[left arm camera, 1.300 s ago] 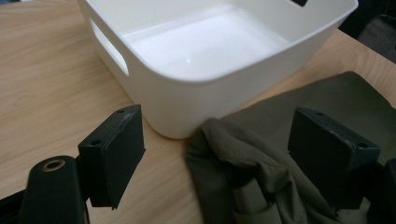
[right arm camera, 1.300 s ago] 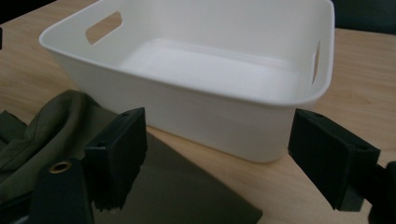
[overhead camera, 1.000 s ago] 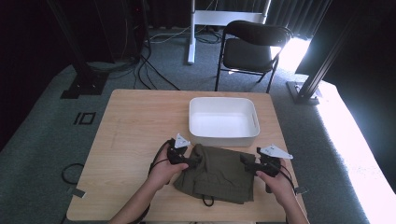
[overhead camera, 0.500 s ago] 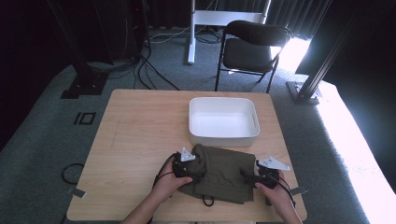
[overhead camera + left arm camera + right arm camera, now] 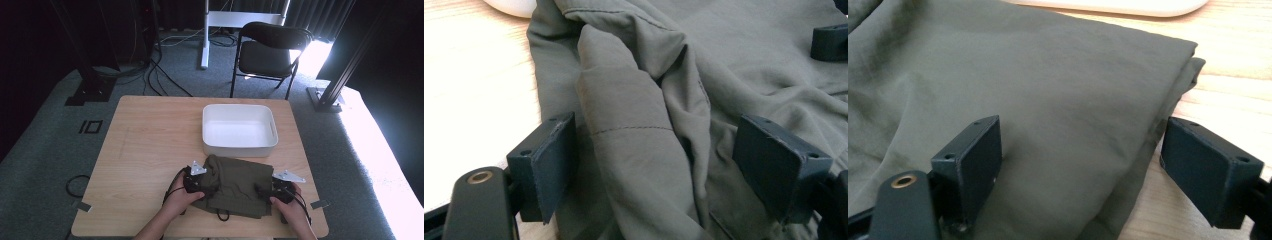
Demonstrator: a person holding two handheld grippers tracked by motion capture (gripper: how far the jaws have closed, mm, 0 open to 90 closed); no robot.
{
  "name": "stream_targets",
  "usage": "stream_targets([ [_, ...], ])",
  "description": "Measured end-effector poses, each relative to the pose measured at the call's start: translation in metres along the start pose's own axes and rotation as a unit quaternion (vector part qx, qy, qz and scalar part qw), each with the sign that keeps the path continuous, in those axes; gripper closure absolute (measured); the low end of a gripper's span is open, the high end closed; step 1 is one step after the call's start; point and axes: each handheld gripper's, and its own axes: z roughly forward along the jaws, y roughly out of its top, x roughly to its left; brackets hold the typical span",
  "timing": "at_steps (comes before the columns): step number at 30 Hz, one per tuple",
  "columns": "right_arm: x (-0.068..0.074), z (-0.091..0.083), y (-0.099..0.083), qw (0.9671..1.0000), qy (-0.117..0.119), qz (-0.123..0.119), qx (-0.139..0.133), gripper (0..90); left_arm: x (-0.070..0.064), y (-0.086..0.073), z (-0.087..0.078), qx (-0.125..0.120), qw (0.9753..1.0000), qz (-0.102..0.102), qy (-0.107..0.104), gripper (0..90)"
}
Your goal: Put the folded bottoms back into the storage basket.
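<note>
The olive-green folded cloth garment [image 5: 235,186] lies on the light wooden worktop [image 5: 150,145] at the near edge, toward 6 o'clock, just short of the white rectangular plastic tub [image 5: 239,130], which sits at about 12 o'clock from it and is empty. The garment looks already folded into a rough rectangle: its right side is flat with a clean doubled edge [image 5: 1168,100], while its left side is bunched into a raised ridge of loose fabric [image 5: 639,130]. A thin dark cord [image 5: 221,215] trails from its near edge.

The left tool [image 5: 659,175] stands wide open, its two black jaws either side of that ridge, at the garment's 9 o'clock side. The right tool [image 5: 1080,170] is likewise spread open, straddling the doubled edge at the 3 o'clock side; neither grips cloth yet.

As a judgement, the folding is mostly done; what seems left is closing both tools on the two sides, lifting the bundle, and setting it in the tub. The left bunching may need tidying first.

No brand, label or readable writing shows on the garment, the tub or the tools.
</note>
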Motion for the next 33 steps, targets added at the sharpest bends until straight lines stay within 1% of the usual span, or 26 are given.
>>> stream_targets([
  [1, 0.0, 0.001, 0.0, 1.0, -0.001, -0.003, 0.0, 16.7, 0.0, -0.001, 0.001, -0.008, 1.0, 0.003, 0.0, 19.8],
  [2, 0.001, 0.001, 0.0, 1.0, -0.003, -0.002, 0.0, 16.7, 0.001, -0.003, 0.003, -0.018, 0.9998, 0.013, 0.001, 19.8],
  [4, 0.001, 0.001, 0.0, 1.0, -0.005, -0.003, 0.001, 16.7, 0.0, -0.003, 0.003, -0.019, 0.9998, 0.01, 0.001, 19.9],
  [5, 0.003, 0.001, 0.0, 1.0, -0.004, -0.001, 0.001, 16.7, 0.0, -0.003, 0.003, -0.018, 0.9997, 0.013, 0.003, 19.9],
  [7, 0.005, 0.001, 0.0, 1.0, -0.003, -0.009, 0.003, 16.6, -0.001, -0.002, 0.004, -0.017, 0.9997, 0.015, 0.009, 19.9],
  [10, 0.008, 0.001, -0.001, 0.9998, -0.01, -0.017, 0.005, 16.6, -0.001, -0.001, 0.005, -0.022, 0.9997, 0.0, 0.01, 19.7],
  [13, 0.008, 0.001, -0.001, 0.9998, -0.011, -0.017, 0.005, 17.6, -0.001, -0.001, 0.006, -0.023, 0.9997, 0.0, 0.011, 19.8],
  [14, 0.008, 0.001, -0.001, 0.9998, -0.009, -0.019, 0.005, 20.4, -0.002, -0.001, 0.006, -0.023, 0.9997, 0.003, 0.013, 21.0],
  [15, 0.01, 0.001, -0.001, 0.9995, -0.007, -0.029, 0.005, 24.1, -0.002, -0.001, 0.006, -0.023, 0.9996, 0.004, 0.015, 26.3],
  [16, 0.011, 0.001, -0.001, 0.9994, -0.007, -0.033, 0.006, 26.8, -0.002, -0.001, 0.006, -0.026, 0.9994, 0.006, 0.02, 32.4],
  [17, 0.012, 0.002, -0.001, 0.9993, -0.005, -0.036, 0.003, 35.2, -0.002, -0.001, 0.006, -0.026, 0.9995, 0.008, 0.017, 41.8],
  [18, 0.014, 0.002, 0.0, 0.999, 0.005, -0.043, 0.001, 43.5, -0.002, -0.001, 0.006, -0.025, 0.9996, 0.01, 0.012, 48.4],
  [19, 0.014, 0.002, 0.0, 0.9987, 0.017, -0.048, -0.001, 54.8, -0.003, -0.001, 0.006, -0.024, 0.9996, 0.011, 0.007, 52.2],
  [20, 0.015, 0.003, 0.0, 0.9986, 0.028, -0.045, -0.001, 60.1, -0.004, -0.001, 0.006, -0.024, 0.9996, 0.012, 0.005, 56.6],
  [21, 0.017, 0.003, 0.001, 0.9985, 0.029, -0.047, -0.002, 63.0, -0.005, -0.001, 0.006, -0.024, 0.9995, 0.018, 0.006, 60.7],
  [22, 0.018, 0.004, 0.001, 0.9984, 0.028, -0.049, 0.0, 66.4, -0.005, -0.001, 0.006, -0.024, 0.9995, 0.018, 0.006, 62.9],
  [23, 0.019, 0.003, 0.001, 0.9984, 0.031, -0.047, 0.002, 69.3, -0.008, -0.002, 0.006, -0.025, 0.9991, 0.032, 0.009, 65.1],
  [24, 0.02, 0.003, 0.002, 0.9984, 0.031, -0.047, 0.003, 70.4, -0.011, -0.002, 0.006, -0.026, 0.9988, 0.04, 0.013, 66.3],
  [25, 0.021, 0.003, 0.002, 0.9982, 0.031, -0.052, 0.003, 72.6, -0.011, -0.002, 0.006, -0.027, 0.9985, 0.044, 0.014, 67.5],
  [26, 0.021, 0.003, 0.002, 0.9982, 0.031, -0.052, 0.003, 72.6, -0.011, -0.002, 0.006, -0.027, 0.9985, 0.044, 0.014, 68.9],
  [27, 0.022, 0.002, 0.002, 0.998, 0.027, -0.057, 0.001, 75.7, -0.012, -0.003, 0.005, -0.029, 0.9981, 0.052, 0.013, 70.9],
  [28, 0.022, 0.002, 0.002, 0.998, 0.027, -0.057, 0.001, 75.7, -0.012, -0.003, 0.005, -0.029, 0.9981, 0.052, 0.013, 71.6],
  [29, 0.022, 0.001, 0.002, 0.9982, 0.032, -0.051, 0.004, 77.3, -0.012, -0.004, 0.003, -0.03, 0.9983, 0.049, 0.007, 73.0],
  [31, 0.02, -0.001, 0.004, 0.9982, 0.042, -0.042, 0.008, 78.4, -0.012, -0.005, 0.001, -0.03, 0.9987, 0.04, 0.001, 74.3],
  [33, 0.019, -0.004, 0.006, 0.9983, 0.048, -0.033, 0.01, 79.1, -0.012, -0.004, -0.001, -0.027, 0.9991, 0.032, -0.004, 74.9],
])
